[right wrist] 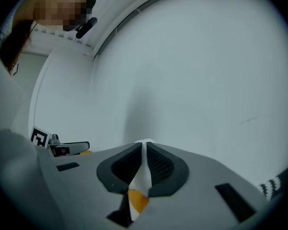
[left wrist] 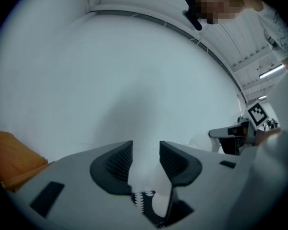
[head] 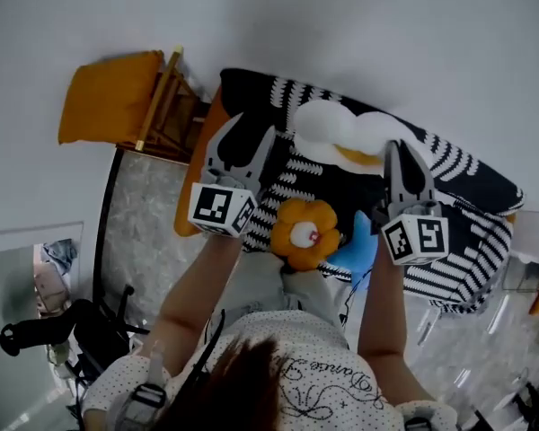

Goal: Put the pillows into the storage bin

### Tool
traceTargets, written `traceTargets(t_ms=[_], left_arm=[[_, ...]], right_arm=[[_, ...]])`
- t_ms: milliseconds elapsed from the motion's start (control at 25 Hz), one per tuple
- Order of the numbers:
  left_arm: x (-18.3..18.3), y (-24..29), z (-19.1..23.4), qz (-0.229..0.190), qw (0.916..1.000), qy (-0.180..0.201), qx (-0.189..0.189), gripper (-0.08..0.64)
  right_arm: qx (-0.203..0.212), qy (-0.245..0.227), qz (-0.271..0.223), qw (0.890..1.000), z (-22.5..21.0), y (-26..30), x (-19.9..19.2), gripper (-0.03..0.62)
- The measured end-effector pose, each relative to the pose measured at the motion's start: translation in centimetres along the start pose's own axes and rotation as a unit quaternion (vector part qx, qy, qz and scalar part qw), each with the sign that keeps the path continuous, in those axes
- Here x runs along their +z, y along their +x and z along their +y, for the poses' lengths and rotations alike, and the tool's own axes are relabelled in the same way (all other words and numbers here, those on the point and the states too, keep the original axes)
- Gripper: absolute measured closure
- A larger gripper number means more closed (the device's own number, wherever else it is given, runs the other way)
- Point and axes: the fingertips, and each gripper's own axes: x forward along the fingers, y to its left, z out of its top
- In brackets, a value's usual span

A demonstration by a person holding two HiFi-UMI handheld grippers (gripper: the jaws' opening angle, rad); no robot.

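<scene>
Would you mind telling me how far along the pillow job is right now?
Done: nothing shown; no bin is recognisable in any view. In hand: the striped pillow is held up, the right gripper shut on its white-and-orange fabric, the left gripper around its edge, grip unclear. Left: binning it, plus seemingly the flower pillow and the blue item beside it.

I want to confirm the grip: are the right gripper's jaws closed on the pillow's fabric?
Yes, the right gripper pinches a white and orange fold of the pillow between nearly touching jaws.
</scene>
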Motion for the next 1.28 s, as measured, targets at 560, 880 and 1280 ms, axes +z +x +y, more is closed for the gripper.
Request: traceTargets(t_ms=[560, 880, 1280], left_arm=[[4.4, -4.7, -6.7, -0.017, 0.9994, 0.02, 0.024, 0.502], [4.5, -6.1, -9.0, -0.015, 0.9998, 0.01, -0.001, 0.528], [4.8, -6.2, -10.1, -0.015, 0.9949, -0.005, -0.099, 0.538]], right_arm=[[0.011, 0.001, -0.025, 1.0, -0.3, -6.6, 3.7, 0.552], [-0.002, -0.006, -0.022, 1.0, 0.0, -9.5, 3.9, 0.556], [-0.084, -0.02, -0.028, 0.996, 2.2, -13.7, 4.3, 0.563]])
